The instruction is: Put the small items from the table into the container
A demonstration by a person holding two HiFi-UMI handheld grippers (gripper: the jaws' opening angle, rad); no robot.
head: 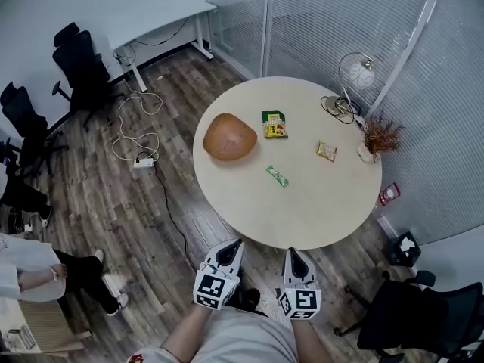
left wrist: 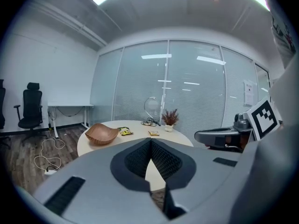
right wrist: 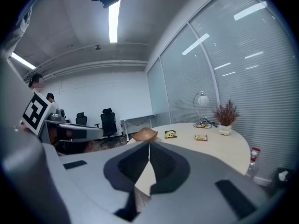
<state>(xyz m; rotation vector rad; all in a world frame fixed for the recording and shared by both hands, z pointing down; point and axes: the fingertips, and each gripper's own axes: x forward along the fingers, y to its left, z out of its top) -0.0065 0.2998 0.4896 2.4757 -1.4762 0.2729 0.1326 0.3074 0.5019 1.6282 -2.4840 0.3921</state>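
Unclench left gripper [head: 235, 243] and right gripper [head: 291, 252] first (both pinched shut on nothing, bottom centre), then reach for green packet [head: 277, 176] mid-frame; carry up-left to wooden bowl [head: 229, 137].

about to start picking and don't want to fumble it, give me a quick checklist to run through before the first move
1. Container ready: wooden bowl upright on the table, nothing in it: ok.
2. Items free to grab: green bar, yellow-green packet and small yellow packet lie apart from each other: ok.
3. Left gripper open: jaws together, empty: not ok.
4. Right gripper open: jaws together, empty: not ok.
5. A gripper over an item: both short of the table's near edge: not ok.
6. Potted plant clear of the small yellow packet: ok.
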